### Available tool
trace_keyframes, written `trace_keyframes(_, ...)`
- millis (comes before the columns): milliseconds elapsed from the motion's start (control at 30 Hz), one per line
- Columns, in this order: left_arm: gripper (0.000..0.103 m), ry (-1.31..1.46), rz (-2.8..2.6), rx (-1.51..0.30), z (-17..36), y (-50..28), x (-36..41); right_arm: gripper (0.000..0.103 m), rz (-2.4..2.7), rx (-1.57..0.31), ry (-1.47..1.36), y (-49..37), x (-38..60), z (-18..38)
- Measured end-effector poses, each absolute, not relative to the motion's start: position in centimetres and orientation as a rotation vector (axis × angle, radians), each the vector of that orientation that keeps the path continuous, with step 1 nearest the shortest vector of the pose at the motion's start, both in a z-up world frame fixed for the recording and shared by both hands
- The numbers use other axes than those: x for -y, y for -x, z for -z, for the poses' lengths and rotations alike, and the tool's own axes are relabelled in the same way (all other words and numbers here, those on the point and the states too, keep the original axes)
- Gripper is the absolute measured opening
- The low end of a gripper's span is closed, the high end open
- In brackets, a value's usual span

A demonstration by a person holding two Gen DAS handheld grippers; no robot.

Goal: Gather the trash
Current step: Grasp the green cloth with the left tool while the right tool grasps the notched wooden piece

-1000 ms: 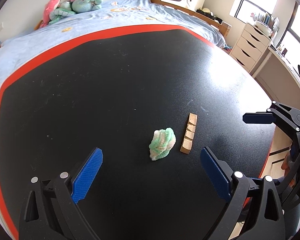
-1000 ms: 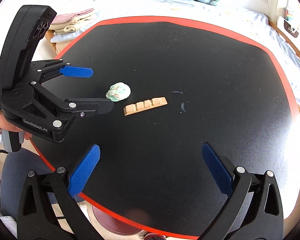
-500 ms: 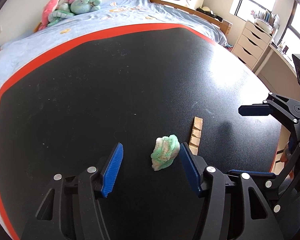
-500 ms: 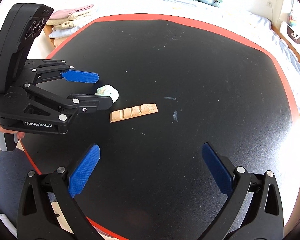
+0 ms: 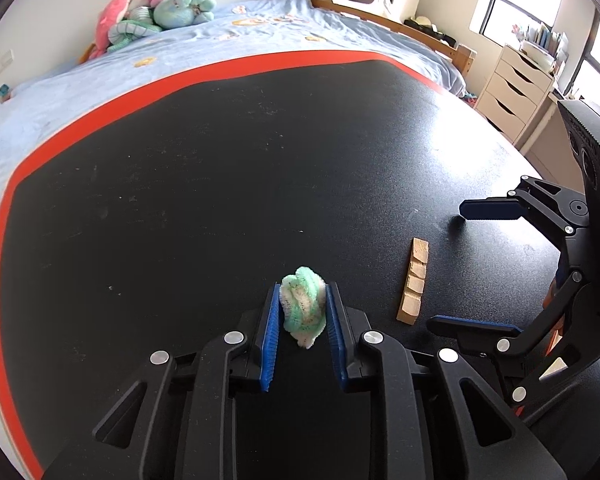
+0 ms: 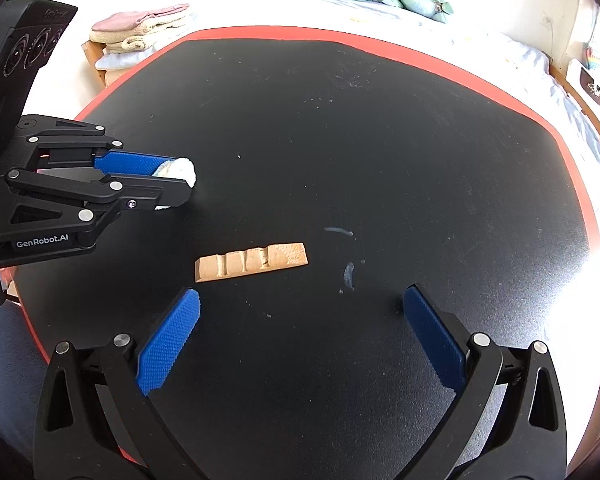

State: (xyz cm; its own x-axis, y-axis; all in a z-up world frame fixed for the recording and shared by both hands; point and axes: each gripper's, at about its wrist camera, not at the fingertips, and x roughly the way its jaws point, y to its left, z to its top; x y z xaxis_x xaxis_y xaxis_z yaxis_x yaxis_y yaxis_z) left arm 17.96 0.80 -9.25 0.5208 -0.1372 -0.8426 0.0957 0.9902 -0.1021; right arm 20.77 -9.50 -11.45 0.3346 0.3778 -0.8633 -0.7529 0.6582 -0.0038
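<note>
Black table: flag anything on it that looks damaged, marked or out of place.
Two pale smears mark the black table right of the notched tan bar, like chalky residue. The green-white wad sits in the closing left gripper. Nothing looks spilled.

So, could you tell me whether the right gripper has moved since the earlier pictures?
Yes: the right gripper has come closer to the wooden strip lying on the table.

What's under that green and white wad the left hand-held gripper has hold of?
The black table. The wad sits between the closing pads of the left hand-held gripper. Its underside is covered, so contact with the table can't be confirmed.
</note>
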Motion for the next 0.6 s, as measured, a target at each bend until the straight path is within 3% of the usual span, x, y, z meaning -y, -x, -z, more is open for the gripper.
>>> trace_keyframes(467,0.022,0.066,0.115,-1.003,9.3,-17.7,-1.9,0.098,-0.827,-0.905,0.452,-22.0,6.9,11.5)
trace_keyframes(600,0.022,0.075,0.112,-1.003,9.4,-17.8,-2.2,0.073,-0.843,-0.881,0.448,-22.2,6.4,11.0)
